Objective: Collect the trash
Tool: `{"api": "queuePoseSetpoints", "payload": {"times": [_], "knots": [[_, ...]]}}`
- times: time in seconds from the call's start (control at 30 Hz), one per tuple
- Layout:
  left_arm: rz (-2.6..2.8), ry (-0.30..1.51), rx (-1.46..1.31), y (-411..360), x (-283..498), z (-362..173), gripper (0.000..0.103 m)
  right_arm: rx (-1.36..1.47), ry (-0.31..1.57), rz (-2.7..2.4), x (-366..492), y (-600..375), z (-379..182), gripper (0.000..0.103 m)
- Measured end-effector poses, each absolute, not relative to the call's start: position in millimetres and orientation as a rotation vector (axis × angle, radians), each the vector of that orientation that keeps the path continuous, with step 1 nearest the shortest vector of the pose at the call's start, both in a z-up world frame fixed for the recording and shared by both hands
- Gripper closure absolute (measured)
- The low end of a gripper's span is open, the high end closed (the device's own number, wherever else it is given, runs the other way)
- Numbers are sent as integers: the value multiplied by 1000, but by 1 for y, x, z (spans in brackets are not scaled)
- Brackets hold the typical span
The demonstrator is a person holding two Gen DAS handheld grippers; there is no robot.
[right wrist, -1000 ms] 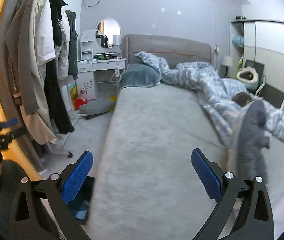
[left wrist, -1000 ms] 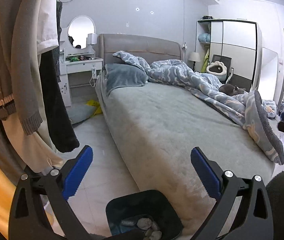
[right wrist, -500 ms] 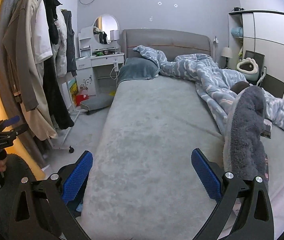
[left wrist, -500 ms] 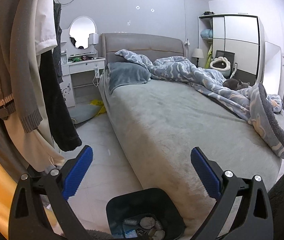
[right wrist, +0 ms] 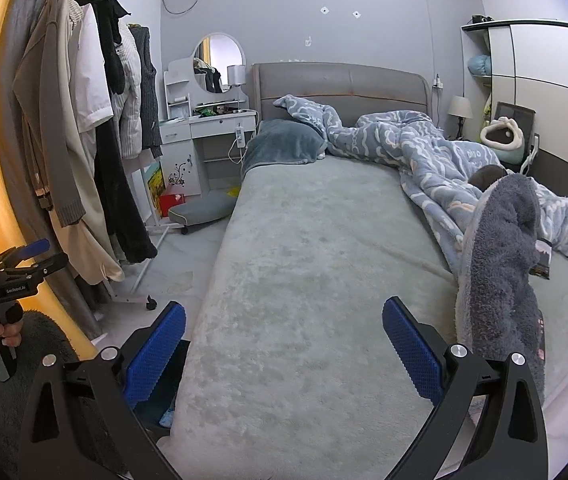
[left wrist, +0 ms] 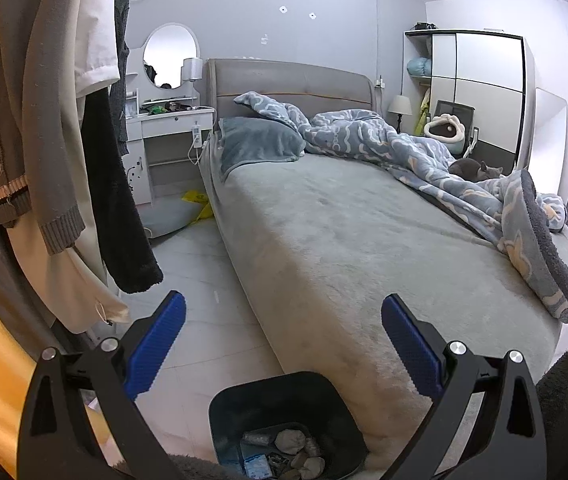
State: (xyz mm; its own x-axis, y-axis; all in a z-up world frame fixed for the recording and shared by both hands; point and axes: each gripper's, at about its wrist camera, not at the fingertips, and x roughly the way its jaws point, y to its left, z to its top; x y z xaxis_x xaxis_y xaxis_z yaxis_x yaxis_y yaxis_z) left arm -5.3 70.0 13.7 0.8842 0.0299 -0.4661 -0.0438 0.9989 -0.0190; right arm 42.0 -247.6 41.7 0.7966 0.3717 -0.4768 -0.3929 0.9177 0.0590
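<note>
A dark blue trash bin [left wrist: 284, 412] stands on the floor at the bed's near corner, holding crumpled tissues [left wrist: 289, 440] and wrappers. My left gripper [left wrist: 284, 340] is open and empty, just above and behind the bin. My right gripper [right wrist: 284, 344] is open and empty over the grey bed [right wrist: 303, 280]; the bin's edge [right wrist: 172, 392] shows by its left finger. A dark wrapper [right wrist: 541, 258] lies on the bed beside the folded blanket. The left gripper also shows in the right wrist view [right wrist: 24, 256], held in a hand.
A clothes rack with hanging coats [right wrist: 84, 140] stands left of the bed. A blue patterned blanket [right wrist: 423, 152] covers the bed's right side, a grey cat [left wrist: 471, 168] on it. A white dresser [right wrist: 208, 132], floor cushion [right wrist: 200, 210] and yellow bag [left wrist: 198, 200] lie beyond.
Both cameras have tilted and pulled back a little; the bed and bin sit slightly lower and clearer in view. Both grippers stay open and empty.
</note>
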Motion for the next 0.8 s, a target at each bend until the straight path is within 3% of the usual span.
{"api": "queuePoseSetpoints", "payload": {"times": [0.8], "knots": [[37, 489, -33, 70, -5, 13, 3, -42, 503, 411, 43, -248, 41, 3]]}}
